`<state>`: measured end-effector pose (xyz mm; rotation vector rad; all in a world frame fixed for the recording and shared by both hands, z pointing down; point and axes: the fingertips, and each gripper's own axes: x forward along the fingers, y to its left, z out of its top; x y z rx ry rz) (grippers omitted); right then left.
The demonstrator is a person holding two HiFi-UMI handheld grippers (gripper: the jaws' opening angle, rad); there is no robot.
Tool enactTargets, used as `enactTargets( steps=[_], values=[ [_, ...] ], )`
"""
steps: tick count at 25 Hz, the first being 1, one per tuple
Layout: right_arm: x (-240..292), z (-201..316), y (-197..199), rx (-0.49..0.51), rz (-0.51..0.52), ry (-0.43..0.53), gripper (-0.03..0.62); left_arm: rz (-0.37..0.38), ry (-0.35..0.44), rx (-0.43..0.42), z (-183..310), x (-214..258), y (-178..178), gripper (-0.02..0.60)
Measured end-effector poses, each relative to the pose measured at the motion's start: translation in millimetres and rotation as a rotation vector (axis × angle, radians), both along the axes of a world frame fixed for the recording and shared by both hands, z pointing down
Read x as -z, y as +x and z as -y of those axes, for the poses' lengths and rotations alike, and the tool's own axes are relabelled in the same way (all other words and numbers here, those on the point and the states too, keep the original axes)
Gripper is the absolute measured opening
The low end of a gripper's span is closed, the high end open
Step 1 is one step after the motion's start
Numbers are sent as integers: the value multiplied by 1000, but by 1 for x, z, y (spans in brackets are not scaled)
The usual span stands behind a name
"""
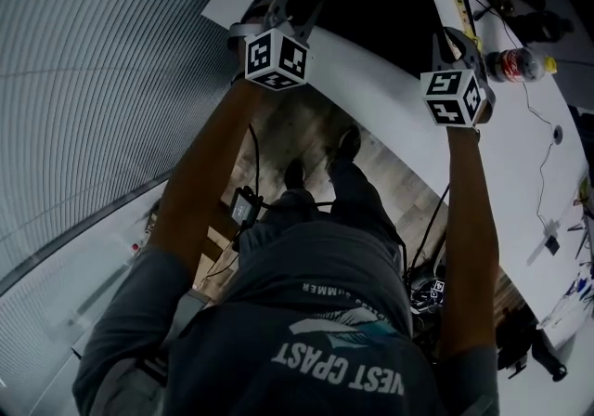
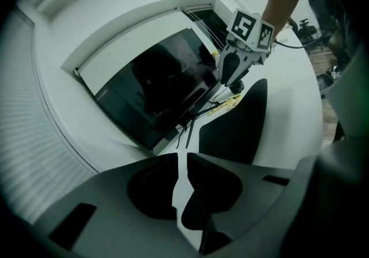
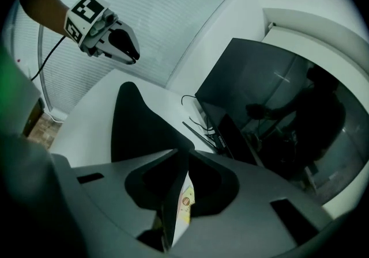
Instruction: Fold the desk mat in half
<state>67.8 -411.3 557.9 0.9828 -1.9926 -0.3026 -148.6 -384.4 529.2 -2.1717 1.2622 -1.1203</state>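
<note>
The desk mat (image 1: pixel 371 6) is black on top and lies on the white desk (image 1: pixel 501 173). Its near edge is lifted off the desk at both corners. My left gripper (image 1: pixel 283 6) is shut on the left corner, and the mat's thin edge shows between its jaws (image 2: pixel 180 176). My right gripper (image 1: pixel 452 41) is shut on the right corner, where a pale sheet edge with a yellow label sits between the jaws (image 3: pixel 181 193). In the left gripper view the black mat (image 2: pixel 239 118) curves up to the right gripper (image 2: pixel 233 72). In the right gripper view the mat (image 3: pixel 138 124) rises toward the left gripper (image 3: pixel 124 46).
A dark monitor (image 2: pixel 155 90) stands at the back of the desk, with cables (image 3: pixel 199 121) in front of it. A yellow ruler (image 1: pixel 461 10) and a drink bottle (image 1: pixel 520 61) lie to the right of the mat. Window blinds (image 1: pixel 93 80) fill the left.
</note>
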Motion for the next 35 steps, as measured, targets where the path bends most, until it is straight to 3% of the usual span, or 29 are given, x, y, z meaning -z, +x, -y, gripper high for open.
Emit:
enactTargets(
  steps=[12, 20, 30, 35],
  values=[
    [113, -72, -23, 13, 191, 67, 44, -18, 63, -38, -76, 77, -21, 55],
    [161, -132, -40, 4, 319, 66, 38, -53, 108, -53, -132, 104, -40, 44],
    [210, -201, -54, 1, 498, 51, 28, -203, 140, -44, -193, 146, -66, 41],
    [231, -237, -58, 21, 570, 46, 26, -319, 90, -89, -228, 167, -70, 41]
  ],
)
